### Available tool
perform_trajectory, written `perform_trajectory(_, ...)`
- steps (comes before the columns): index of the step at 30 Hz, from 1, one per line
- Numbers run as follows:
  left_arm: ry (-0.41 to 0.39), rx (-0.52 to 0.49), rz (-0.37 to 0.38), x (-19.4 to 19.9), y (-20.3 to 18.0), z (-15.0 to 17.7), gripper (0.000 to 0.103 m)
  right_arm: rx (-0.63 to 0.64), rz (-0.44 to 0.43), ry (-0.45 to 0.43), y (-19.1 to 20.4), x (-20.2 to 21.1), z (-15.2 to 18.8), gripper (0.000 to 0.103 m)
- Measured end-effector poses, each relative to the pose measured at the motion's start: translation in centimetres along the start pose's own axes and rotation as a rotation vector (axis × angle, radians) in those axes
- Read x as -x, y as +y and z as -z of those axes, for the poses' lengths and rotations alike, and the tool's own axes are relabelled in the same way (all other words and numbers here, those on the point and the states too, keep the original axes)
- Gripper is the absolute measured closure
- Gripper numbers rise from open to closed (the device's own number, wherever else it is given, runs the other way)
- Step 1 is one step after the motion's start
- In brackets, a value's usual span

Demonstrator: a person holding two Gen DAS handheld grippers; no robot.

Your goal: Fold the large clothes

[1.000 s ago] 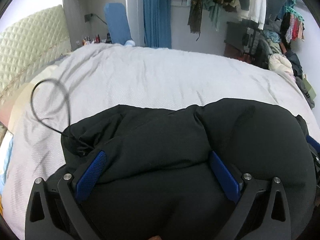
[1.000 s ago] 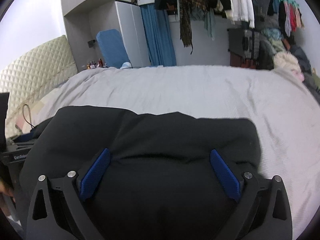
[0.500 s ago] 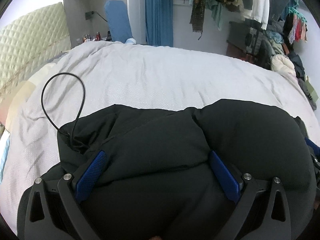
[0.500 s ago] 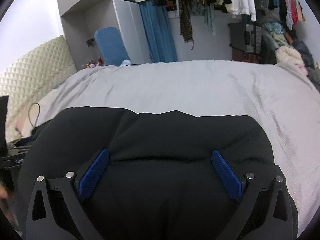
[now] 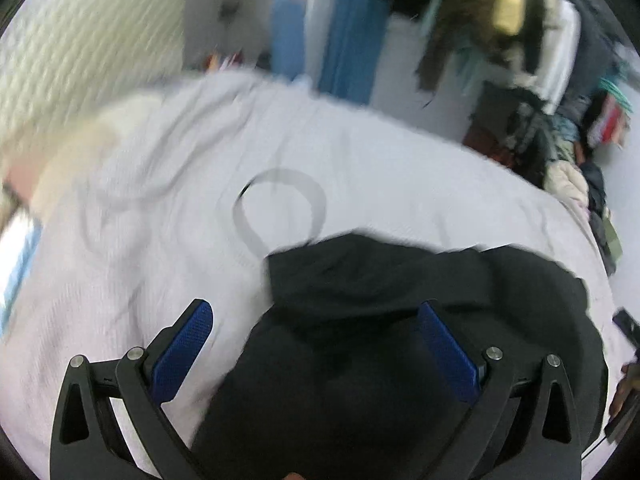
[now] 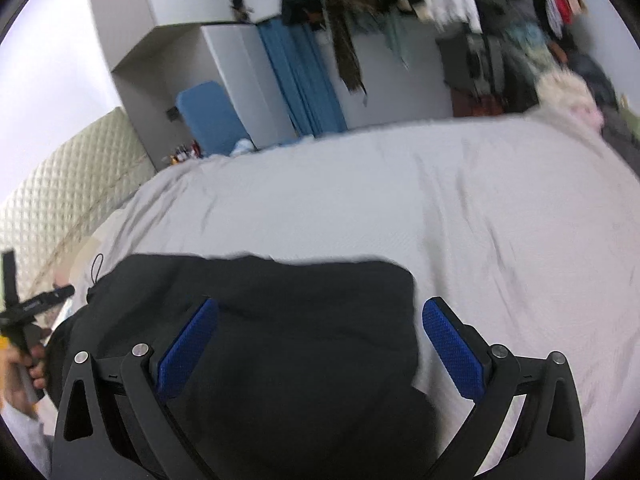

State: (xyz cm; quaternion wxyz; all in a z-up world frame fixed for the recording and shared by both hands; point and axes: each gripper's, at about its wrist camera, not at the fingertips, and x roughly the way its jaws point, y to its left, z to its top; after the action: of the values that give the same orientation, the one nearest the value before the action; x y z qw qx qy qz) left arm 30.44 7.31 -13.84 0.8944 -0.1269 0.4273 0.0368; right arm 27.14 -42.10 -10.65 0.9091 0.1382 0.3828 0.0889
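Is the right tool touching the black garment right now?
Cannot tell. In the right wrist view the right tool is open over the black garment, but no contact or gap shows plainly.

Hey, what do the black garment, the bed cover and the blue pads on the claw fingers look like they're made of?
Black garment: soft matte fabric, likely a thick knit or fleece; it bunches in rounded folds and shows no shine.
Bed cover: pale grey woven cloth with a fine texture and soft creases, probably cotton.
Blue pads: textured rubber or plastic, judging by the fine raised grid, on black matte plastic-looking fingers.
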Motion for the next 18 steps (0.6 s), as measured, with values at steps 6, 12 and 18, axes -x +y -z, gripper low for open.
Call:
perform_trajectory(6,0.231,0.165,0.186,-5.7,3.6,1.2,0.004,-0.095,-0.061,0.216,-2.0,-4.9,1.9,0.000)
perform_trajectory(12,0.282,0.180,0.313,-7.2,3.3,1.9,0.044,-0.032,-0.181,0.227,1.7,-5.7,2.1,0.044)
perform_trajectory(18,0.061,0.096,0.315,-2.8,1.5,0.7,0.094,0.093,-0.047,0.034,5.3,-2.5,-0.3,0.097)
